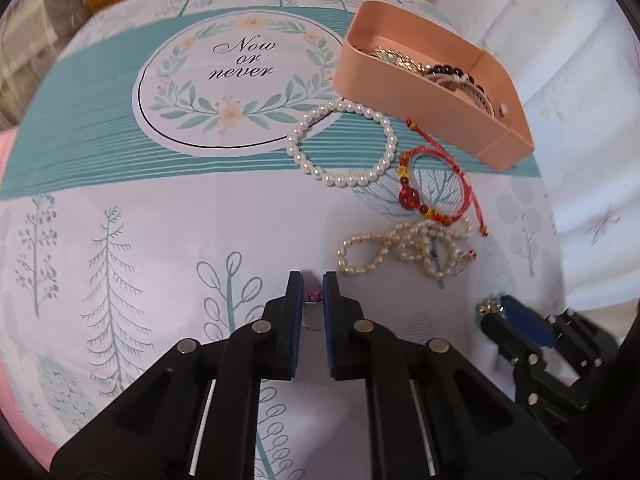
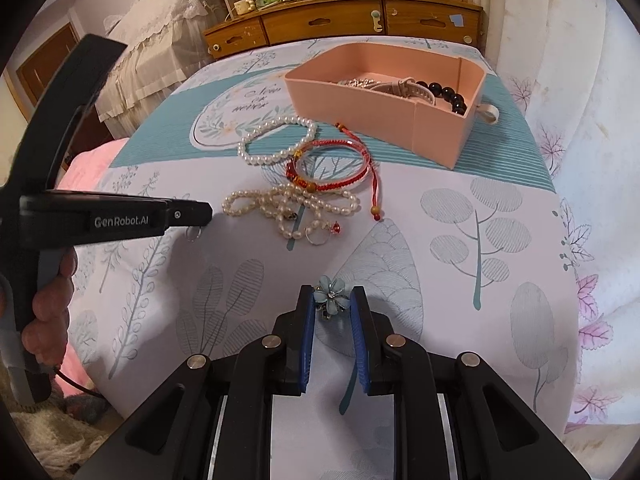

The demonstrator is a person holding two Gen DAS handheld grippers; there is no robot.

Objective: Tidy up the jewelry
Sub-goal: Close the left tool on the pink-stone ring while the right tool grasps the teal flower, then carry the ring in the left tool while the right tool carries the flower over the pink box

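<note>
My left gripper [image 1: 312, 280] is shut on a small silver ring with a red stone [image 1: 313, 312], just above the cloth; it shows from the side in the right wrist view [image 2: 200, 216] with the ring [image 2: 193, 233] hanging below. My right gripper [image 2: 331, 292] is shut on a pale blue flower brooch [image 2: 330, 295]; it shows in the left wrist view [image 1: 496, 308]. On the cloth lie a round pearl bracelet [image 1: 342, 142] [image 2: 276, 140], a red cord bracelet [image 1: 436, 184] [image 2: 332, 164] and a tangled pearl necklace [image 1: 404, 246] [image 2: 292, 206].
A pink open box [image 1: 424, 96] [image 2: 376, 116] with several bracelets inside stands at the back right of the printed tablecloth [image 1: 160, 240]. A second ring [image 2: 320, 236] lies by the necklace. Wooden drawers [image 2: 348, 24] stand behind the table. The cloth drops off at the right edge.
</note>
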